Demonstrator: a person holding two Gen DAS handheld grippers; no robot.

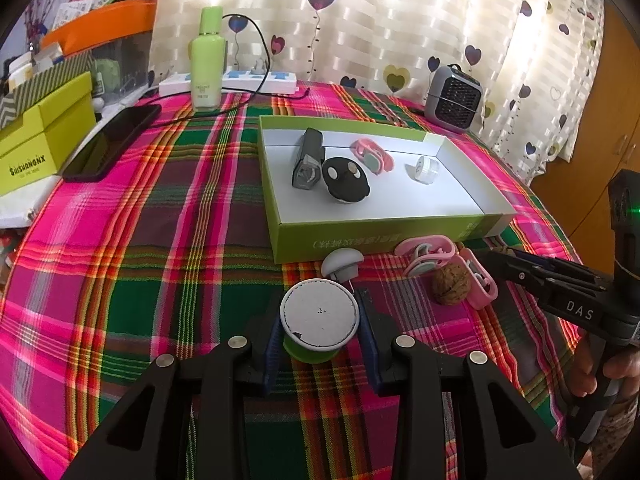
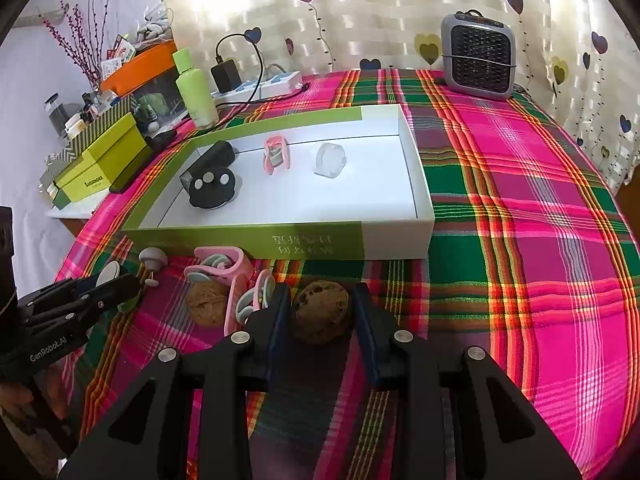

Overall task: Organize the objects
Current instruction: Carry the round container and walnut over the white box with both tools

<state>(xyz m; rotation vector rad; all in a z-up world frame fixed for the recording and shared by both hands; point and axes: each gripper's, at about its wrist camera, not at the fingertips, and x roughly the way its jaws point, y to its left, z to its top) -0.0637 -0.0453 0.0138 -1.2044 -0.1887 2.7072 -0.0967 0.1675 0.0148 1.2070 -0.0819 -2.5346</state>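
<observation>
The left gripper [image 1: 320,322] is clamped on a green spool [image 1: 318,316] with a white round top, held just above the plaid tablecloth [image 1: 160,280]. The right gripper [image 2: 322,312] is clamped on a walnut [image 2: 321,312]. Just beyond both, a second walnut [image 1: 451,283], pink clips [image 1: 426,256] and a grey mushroom-shaped piece [image 1: 343,263] lie beside the near wall of the open green box [image 1: 380,236], which holds several small items.
</observation>
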